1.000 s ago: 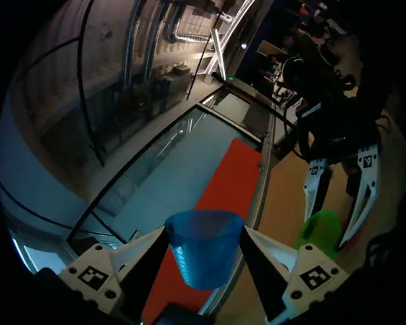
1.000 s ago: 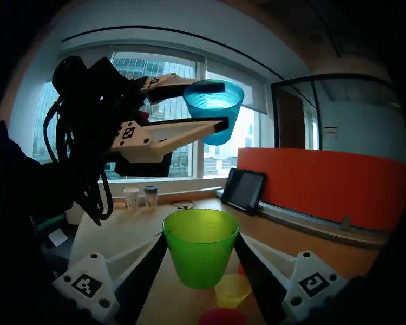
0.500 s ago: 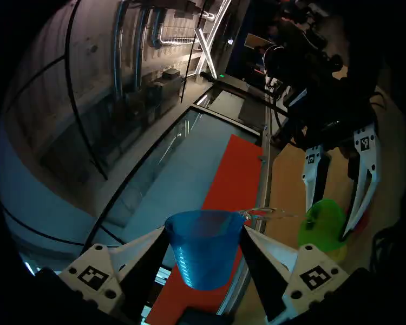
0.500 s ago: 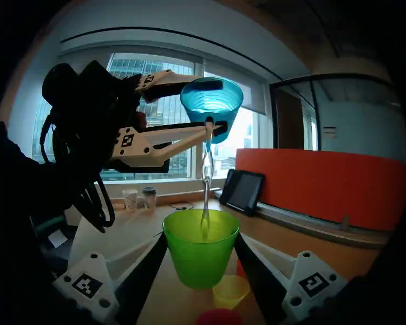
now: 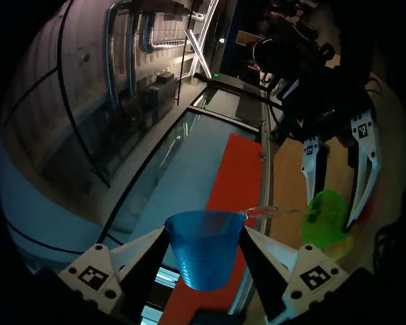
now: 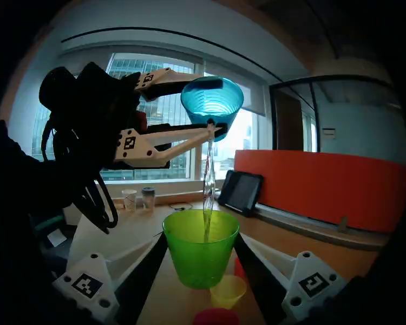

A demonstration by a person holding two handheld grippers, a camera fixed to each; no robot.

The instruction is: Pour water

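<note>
Right gripper view, L to R: two small cups sit far back on the sill under the window. The left gripper reaches in from upper L w/ a bundle of black cables hanging behind it. Its jaws are clamped on both sides of the blue cup, which is held high & tipped mouth-toward-camera. A thin water stream drops from the cup's lower rim straight into the green cup directly below. The green cup is upright over the desk, pinched btwn the jaws of the right gripper. Just below it, low in view, are a yellow cup & a red cup, the red one partly cut off. Further R is a dark tablet propped up, then an orange partition along the desk's far side.

Left gripper view, L to R: the blue cup sits btwn the near jaws, both sides touching it. Water leaves its rim to the R toward the green cup, held btwn the white jaws of the right gripper. Water level in either cup: can't tell.
</note>
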